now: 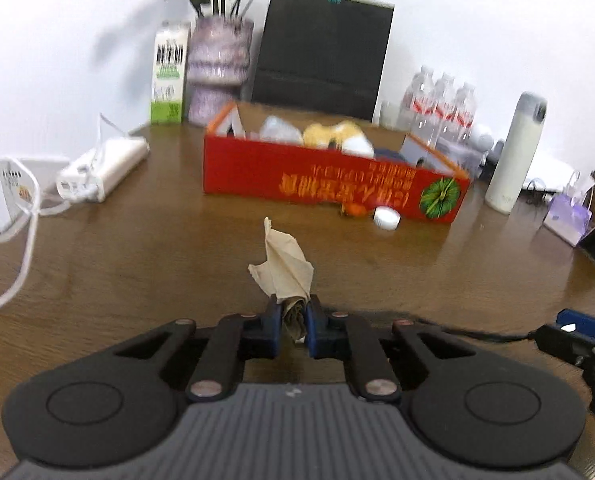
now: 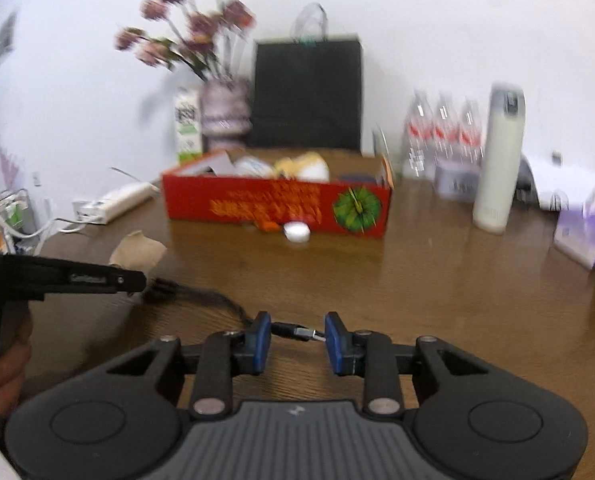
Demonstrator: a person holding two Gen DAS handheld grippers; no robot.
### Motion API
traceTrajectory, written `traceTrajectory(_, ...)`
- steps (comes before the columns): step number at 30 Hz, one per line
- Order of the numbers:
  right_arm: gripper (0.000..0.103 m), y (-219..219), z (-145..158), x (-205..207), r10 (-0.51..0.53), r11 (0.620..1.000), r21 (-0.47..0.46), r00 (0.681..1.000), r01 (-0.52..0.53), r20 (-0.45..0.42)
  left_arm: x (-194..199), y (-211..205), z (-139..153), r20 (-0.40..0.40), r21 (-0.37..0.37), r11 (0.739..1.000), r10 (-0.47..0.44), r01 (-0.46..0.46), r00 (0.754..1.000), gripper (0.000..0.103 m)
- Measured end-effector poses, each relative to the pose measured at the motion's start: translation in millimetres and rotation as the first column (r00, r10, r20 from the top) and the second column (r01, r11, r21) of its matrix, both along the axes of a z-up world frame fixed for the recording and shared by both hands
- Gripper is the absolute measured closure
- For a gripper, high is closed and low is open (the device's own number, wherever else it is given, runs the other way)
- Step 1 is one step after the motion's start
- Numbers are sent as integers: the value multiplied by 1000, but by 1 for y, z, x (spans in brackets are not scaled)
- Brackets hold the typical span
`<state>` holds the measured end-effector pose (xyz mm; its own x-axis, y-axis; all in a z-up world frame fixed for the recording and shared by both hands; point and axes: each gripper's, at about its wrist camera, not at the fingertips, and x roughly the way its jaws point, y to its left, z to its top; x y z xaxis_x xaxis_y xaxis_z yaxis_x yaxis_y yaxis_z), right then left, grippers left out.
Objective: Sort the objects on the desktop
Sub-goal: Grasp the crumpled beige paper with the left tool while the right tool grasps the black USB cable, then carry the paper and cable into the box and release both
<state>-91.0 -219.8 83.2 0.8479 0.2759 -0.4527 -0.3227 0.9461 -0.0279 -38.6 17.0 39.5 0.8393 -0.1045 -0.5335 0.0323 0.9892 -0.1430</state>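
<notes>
Left gripper [image 1: 294,312]: clamped on a crumpled brown paper napkin [image 1: 283,268], in front of the red box [image 1: 329,176].
Right gripper [image 2: 297,334]: pads against a black cable plug [image 2: 295,331], in front of the box.

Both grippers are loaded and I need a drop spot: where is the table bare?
Bare wood lies between the left gripper and the red box, and left of the box toward the white power strip. Right of the box, wood is open before the white flask. The back edge is crowded; a white cap lies by the box.
</notes>
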Motion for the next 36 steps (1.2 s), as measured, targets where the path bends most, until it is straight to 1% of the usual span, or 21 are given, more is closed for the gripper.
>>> traceTrajectory(2, 75, 4, 3, -1, 9, 999, -31, 1000, -8, 7, -6, -1, 8, 27, 5, 1000, 0, 0, 1000, 90)
traceTrajectory(5, 75, 5, 6, -1, 9, 1000, -18, 1000, -9, -3, -12, -1, 15, 55, 20, 1000, 0, -2, 999, 90)
traceTrajectory(7, 76, 6, 12, -7, 10, 999, -31, 999, -9, 38, -13, 1, 17, 61, 22, 1000, 3, -4, 998, 90)
traceTrajectory(9, 76, 10, 21, -11, 27, 997, -73, 994, -20, 103, -11, 5, 18, 64, 13, 1000, 4, -5, 998, 90)
traceTrajectory(12, 76, 19, 34, -10, 77, 982, -187, 976, -39, 202, -4, 12, 18, 51, 7, 1000, 17, -18, 999, 90)
traceTrajectory(14, 76, 23, 47, -6, 119, 968, -244, 963, -58, 243, -1, 17, 22, 65, 4, 1000, 30, -31, 997, 90)
traceTrajectory(15, 81, 26, 54, -3, 143, 958, -279, 954, -66, 264, 0, 20, 25, 74, 5, 999, 31, -32, 997, 90)
traceTrajectory(16, 93, 28, 59, 1, 161, 948, -310, 948, -71, 276, 2, 21, 28, 83, 6, 1000, 30, -31, 996, 90)
traceTrajectory(18, 93, 32, 69, 13, 177, 935, -346, 941, -70, 287, 10, 22, 34, 96, 17, 1000, 16, -18, 995, 90)
traceTrajectory(20, 93, 32, 74, 29, 166, 936, -345, 950, -68, 265, 19, 22, 37, 83, 31, 999, 30, -33, 996, 90)
traceTrajectory(21, 94, 30, 76, 35, 154, 944, -323, 954, -65, 257, 22, 23, 37, 75, 29, 999, 33, -35, 997, 90)
traceTrajectory(22, 97, 27, 78, 40, 146, 952, -297, 957, -68, 250, 24, 24, 37, 69, 21, 999, 34, -35, 997, 90)
traceTrajectory(24, 97, 18, 82, 47, 107, 969, -242, 963, -45, 248, 25, 24, 37, 67, 20, 999, 28, -29, 997, 90)
traceTrajectory(26, 98, 10, 86, 49, 92, 976, -216, 964, -38, 248, 27, 23, 37, 70, 38, 999, 25, -28, 997, 90)
traceTrajectory(28, 99, 6, 90, 52, 93, 972, -234, 962, -31, 258, 29, 23, 36, 66, 42, 999, 27, -29, 997, 90)
traceTrajectory(31, 100, 4, 96, 52, 100, 960, -278, 952, -17, 288, 32, 22, 38, 65, 27, 999, 26, -28, 998, 90)
traceTrajectory(33, 100, 7, 104, 52, 118, 951, -308, 945, -20, 306, 35, 20, 42, 67, 40, 999, 9, -11, 998, 90)
traceTrajectory(36, 100, 15, 118, 54, 154, 933, -359, 921, -17, 357, 47, 17, 57, 89, 63, 998, -21, 15, 996, 90)
